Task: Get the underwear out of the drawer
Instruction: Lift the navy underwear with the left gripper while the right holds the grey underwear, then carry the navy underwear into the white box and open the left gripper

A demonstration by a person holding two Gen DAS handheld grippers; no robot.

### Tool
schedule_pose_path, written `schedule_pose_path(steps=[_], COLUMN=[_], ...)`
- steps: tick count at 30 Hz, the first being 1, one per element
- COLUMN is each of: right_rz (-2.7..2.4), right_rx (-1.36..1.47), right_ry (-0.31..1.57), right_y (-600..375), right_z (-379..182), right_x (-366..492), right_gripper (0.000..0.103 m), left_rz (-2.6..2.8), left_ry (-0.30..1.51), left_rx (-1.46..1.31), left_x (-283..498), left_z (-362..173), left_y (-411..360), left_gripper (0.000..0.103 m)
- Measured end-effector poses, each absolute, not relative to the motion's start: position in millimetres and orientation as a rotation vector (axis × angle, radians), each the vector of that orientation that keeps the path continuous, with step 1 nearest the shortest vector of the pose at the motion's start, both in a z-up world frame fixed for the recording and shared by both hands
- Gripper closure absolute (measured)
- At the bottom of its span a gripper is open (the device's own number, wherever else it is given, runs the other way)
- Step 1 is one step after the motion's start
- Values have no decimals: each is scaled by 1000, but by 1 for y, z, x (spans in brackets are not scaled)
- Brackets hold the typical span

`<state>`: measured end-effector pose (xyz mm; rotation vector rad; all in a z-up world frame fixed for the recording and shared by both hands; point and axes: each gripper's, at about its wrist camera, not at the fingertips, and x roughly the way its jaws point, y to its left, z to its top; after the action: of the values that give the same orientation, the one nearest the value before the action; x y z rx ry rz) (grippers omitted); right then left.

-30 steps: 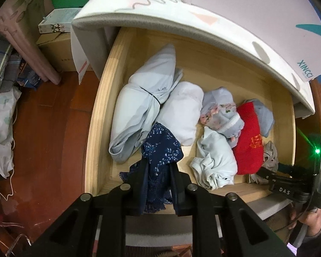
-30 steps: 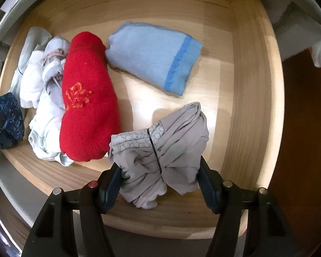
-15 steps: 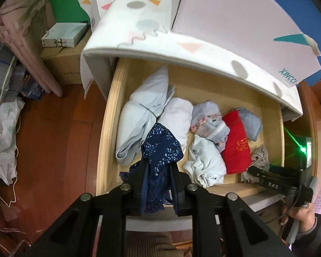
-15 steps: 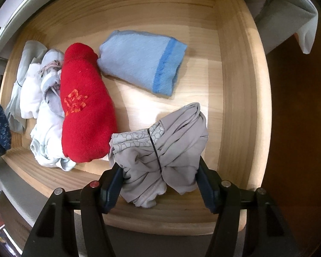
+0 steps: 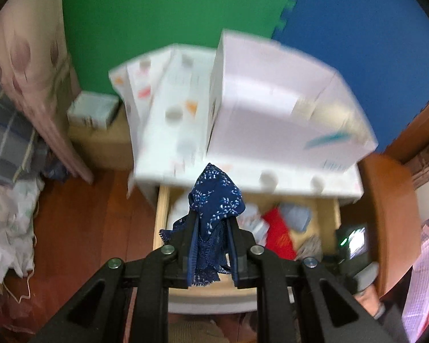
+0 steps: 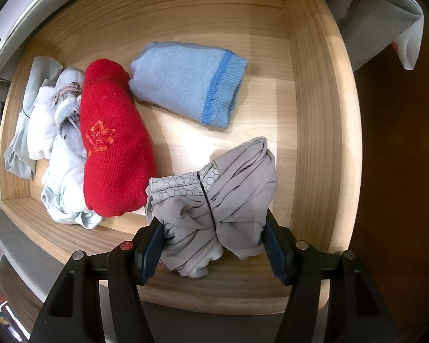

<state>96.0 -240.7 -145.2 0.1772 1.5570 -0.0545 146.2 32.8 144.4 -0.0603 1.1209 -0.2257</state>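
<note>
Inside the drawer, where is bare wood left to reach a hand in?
Bare wood lies between the blue folded cloth, the red bundle, the grey bundle and the right wall, plus a strip along the back. The left end is crowded with pale clothes.

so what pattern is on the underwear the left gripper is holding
Dark navy with small white leafy sprigs and lace trim on the underwear, clearest in the left wrist view.

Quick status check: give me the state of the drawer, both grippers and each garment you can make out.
wooden drawer: pulled open
left gripper: shut on the navy underwear
navy underwear: dangling clear above the drawer
right gripper: clamped on the grey underwear
grey underwear: bunched, tied with a band
red garment: rolled, in drawer
light blue garment: folded, in drawer
</note>
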Motion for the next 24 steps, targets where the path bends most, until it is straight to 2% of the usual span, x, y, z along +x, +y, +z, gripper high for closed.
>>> schedule_pose_path(steps=[5,10,17,24], right_rz=[-59,-65,-58,-51], right_rx=[176,177,179,175], right_ry=[1558,1557,1555,1553], right_y=[-239,-241,-239,-240], right_z=[-147,-146,-146,-145], right_x=[96,96,96,96], right_gripper=[44,44,44,44], left_rz=[-236,-241,-263,-274], left_ry=[998,927,899,977], left_rx=[-37,-19,36,43], left_x=[170,198,242,274], left_z=[208,235,235,192], left_y=[21,2,-42,-71], left_gripper=[85,85,85,85])
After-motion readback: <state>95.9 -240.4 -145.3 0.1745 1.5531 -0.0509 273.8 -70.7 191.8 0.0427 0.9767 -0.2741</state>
